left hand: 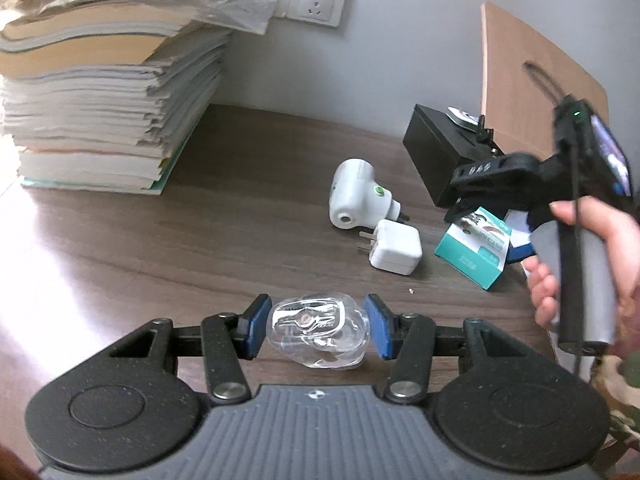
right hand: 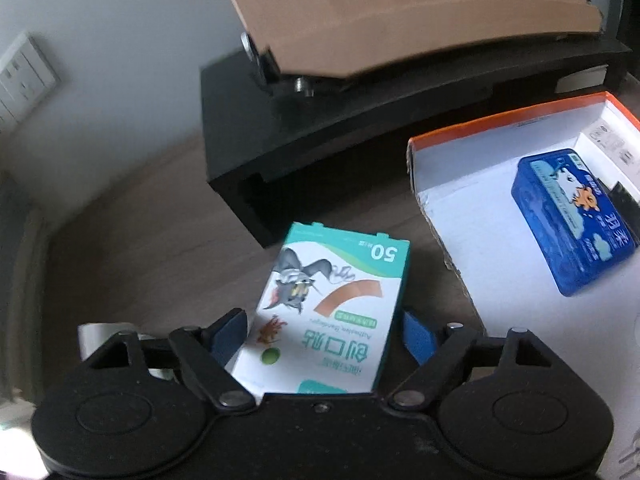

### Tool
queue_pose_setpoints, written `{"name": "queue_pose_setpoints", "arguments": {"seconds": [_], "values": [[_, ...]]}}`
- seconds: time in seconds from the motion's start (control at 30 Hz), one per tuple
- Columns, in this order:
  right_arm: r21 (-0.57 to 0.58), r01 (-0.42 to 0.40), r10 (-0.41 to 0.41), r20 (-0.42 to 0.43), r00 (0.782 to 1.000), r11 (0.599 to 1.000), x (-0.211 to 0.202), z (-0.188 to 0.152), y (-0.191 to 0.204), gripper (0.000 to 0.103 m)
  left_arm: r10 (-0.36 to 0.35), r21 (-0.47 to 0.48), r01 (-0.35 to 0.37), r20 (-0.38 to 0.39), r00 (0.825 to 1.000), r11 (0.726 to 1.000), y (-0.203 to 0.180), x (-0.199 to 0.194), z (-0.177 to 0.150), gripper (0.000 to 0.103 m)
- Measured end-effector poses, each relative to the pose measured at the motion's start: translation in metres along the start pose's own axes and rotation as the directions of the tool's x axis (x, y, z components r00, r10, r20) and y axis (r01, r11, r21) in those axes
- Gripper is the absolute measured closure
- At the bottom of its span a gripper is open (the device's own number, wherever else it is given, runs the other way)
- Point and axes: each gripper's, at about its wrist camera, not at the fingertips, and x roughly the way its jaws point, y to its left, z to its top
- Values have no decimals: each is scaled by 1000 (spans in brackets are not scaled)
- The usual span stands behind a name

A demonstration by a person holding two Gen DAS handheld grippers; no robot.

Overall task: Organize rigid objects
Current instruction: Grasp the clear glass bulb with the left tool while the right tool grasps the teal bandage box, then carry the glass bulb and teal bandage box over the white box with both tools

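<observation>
Left gripper (left hand: 318, 328), low centre of the left-wrist frame, is clenched on a clear moulded plastic case (left hand: 318, 330): its blue pads (left hand: 380, 330) stand against both sides, and the case appears raised off the dark wood-grain tabletop (left hand: 160, 240). The smooth, rounded shell offers little purchase; a tilt or jolt could let it slide out forward.

Right gripper (right hand: 320, 336), low centre of the right-wrist frame, stands wide, released, with a teal-and-white cardboard box of adhesive bandages (right hand: 332, 308) lying askew between the jaws. One blue pad (right hand: 226, 338) sits at the box's left edge while the other is clear of it. Closing on the skewed box could twist it, crush a corner, or push it away.

Just beyond, at right, an open white carton with an orange rim (right hand: 460, 208) holds a blue printed tin (right hand: 572, 220). A carried box could catch the carton's torn near wall.

Farther off in the left-wrist frame, a white square charger plug (left hand: 394, 252) and a white plug-in device with a green button (left hand: 358, 196) lie mid-frame, touching; lifting one may drag the other.
</observation>
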Motion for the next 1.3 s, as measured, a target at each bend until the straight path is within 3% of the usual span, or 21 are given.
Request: {"name": "queue_pose_setpoints", "arguments": {"seconds": [0.17, 0.43, 0.73, 1.0, 1.3], "values": [[-158, 10, -8, 11, 1000, 987, -4, -6, 4, 19, 7, -20, -7, 11, 1000, 1000, -3, -4, -2, 51], [-264, -106, 132, 82, 988, 959, -65, -27, -34, 19, 2, -26, -1, 51, 999, 1000, -25, -10, 4, 51], [-335, -157, 228, 183, 956, 929, -140, -26, -83, 19, -16, 14, 15, 91, 996, 1000, -78, -24, 16, 51], [-352, -78, 188, 288, 939, 933, -182, -21, -148, 19, -88, 75, 80, 105, 991, 994, -149, -34, 20, 51], [-338, -19, 137, 329, 934, 941, -203, -15, -231, 19, -156, 132, 143, 93, 983, 981, -223, -33, 15, 51]]}}
